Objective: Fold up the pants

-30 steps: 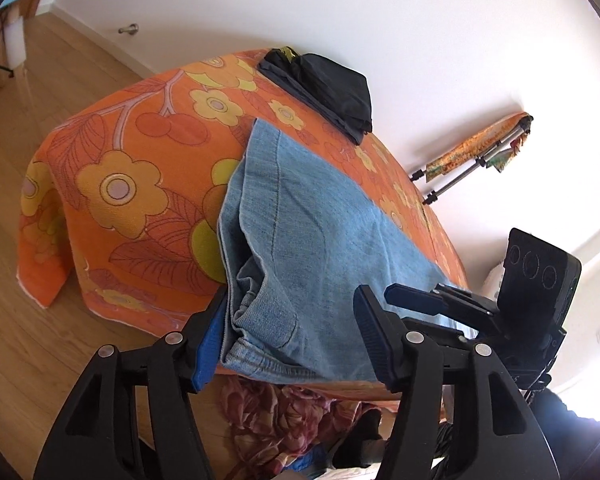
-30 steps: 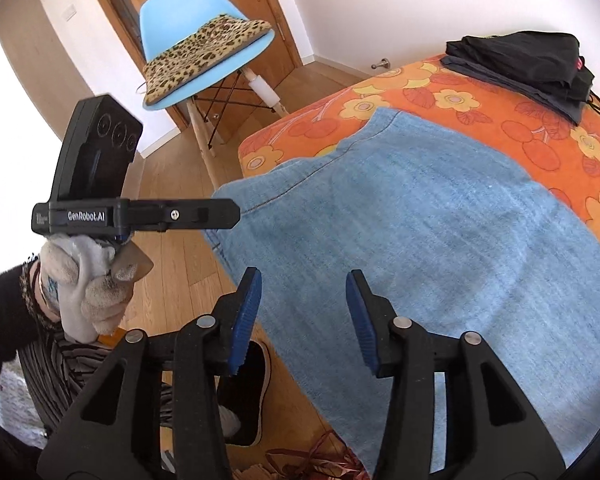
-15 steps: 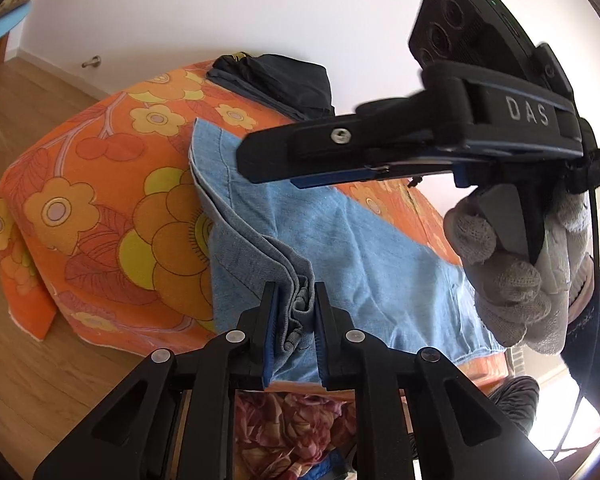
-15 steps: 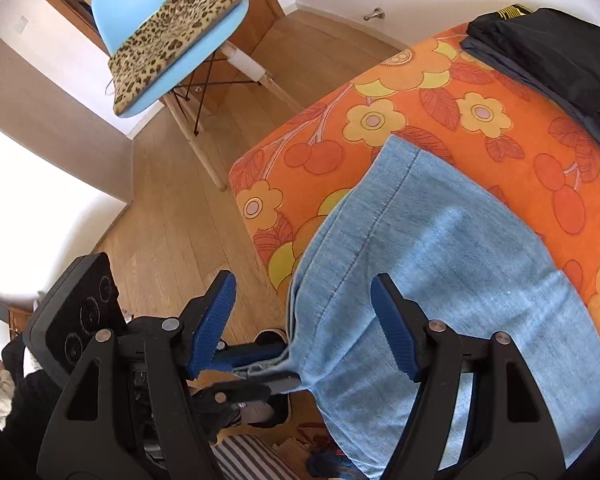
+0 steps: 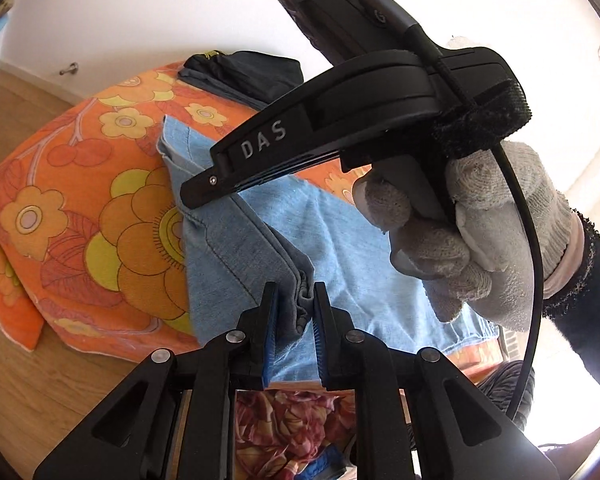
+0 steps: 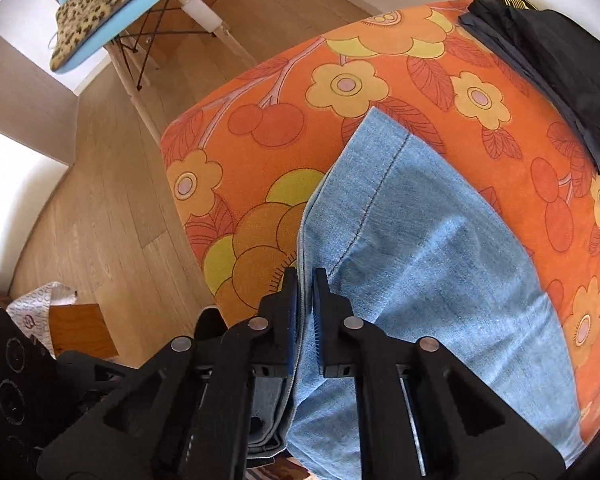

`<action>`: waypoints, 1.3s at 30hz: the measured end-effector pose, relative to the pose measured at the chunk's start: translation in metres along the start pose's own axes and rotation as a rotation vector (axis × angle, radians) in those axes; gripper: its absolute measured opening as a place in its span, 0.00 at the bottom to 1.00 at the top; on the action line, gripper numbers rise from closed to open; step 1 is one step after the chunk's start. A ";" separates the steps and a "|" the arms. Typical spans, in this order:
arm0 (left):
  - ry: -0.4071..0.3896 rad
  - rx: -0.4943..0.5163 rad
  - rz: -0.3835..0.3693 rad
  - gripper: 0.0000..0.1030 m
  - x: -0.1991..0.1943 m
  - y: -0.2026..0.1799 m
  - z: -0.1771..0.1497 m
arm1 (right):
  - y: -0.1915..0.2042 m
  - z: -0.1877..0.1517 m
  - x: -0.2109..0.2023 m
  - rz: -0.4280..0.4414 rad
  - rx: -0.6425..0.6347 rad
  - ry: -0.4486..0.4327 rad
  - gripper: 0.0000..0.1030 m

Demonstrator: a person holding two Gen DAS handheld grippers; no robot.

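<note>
Light blue jeans (image 5: pixel 340 232) lie on a table under an orange flowered cloth (image 5: pixel 100 220). In the left wrist view my left gripper (image 5: pixel 296 304) is shut on a bunched fold of denim at the near end of the jeans. A gloved hand (image 5: pixel 460 232) holds my right gripper (image 5: pixel 192 196) just above the jeans, pointing steeply down at their left edge. In the right wrist view the right gripper (image 6: pixel 307 280) is shut on the left side edge of the jeans (image 6: pixel 420 260), with the thin denim edge pinched between its blue pads.
A dark folded garment (image 6: pixel 552 64) lies at the far end of the table. A blue chair with a leopard cushion (image 6: pixel 100 8) stands on the wooden floor (image 6: pixel 100 200) beyond the table corner. Patterned fabric (image 5: pixel 284 428) lies on the floor under the near edge.
The left gripper closed on the denim fold and has stayed there. The right gripper swung across and down to the jeans' left edge, then went from wide open to shut on it.
</note>
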State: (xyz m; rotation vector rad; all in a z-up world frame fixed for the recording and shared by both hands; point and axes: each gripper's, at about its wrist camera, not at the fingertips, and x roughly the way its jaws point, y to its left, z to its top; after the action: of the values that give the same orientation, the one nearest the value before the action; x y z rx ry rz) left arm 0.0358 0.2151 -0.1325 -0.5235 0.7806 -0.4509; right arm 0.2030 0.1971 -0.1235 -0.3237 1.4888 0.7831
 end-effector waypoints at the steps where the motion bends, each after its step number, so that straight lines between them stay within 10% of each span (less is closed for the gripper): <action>1: -0.004 0.009 -0.006 0.14 -0.001 -0.004 0.001 | -0.006 -0.003 -0.008 0.019 0.016 -0.024 0.05; 11: -0.001 0.105 -0.073 0.14 0.008 -0.057 0.002 | -0.077 -0.057 -0.076 0.146 0.222 -0.220 0.05; 25: 0.100 0.183 -0.062 0.14 0.049 -0.089 -0.010 | -0.147 -0.121 -0.059 0.250 0.445 -0.274 0.05; 39: 0.145 0.292 -0.219 0.11 0.102 -0.190 -0.003 | -0.203 -0.197 -0.155 0.076 0.453 -0.377 0.04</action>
State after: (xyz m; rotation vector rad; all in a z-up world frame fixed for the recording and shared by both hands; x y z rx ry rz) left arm 0.0623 0.0090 -0.0763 -0.3056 0.7824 -0.7990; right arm 0.1988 -0.1164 -0.0485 0.2135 1.2784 0.5102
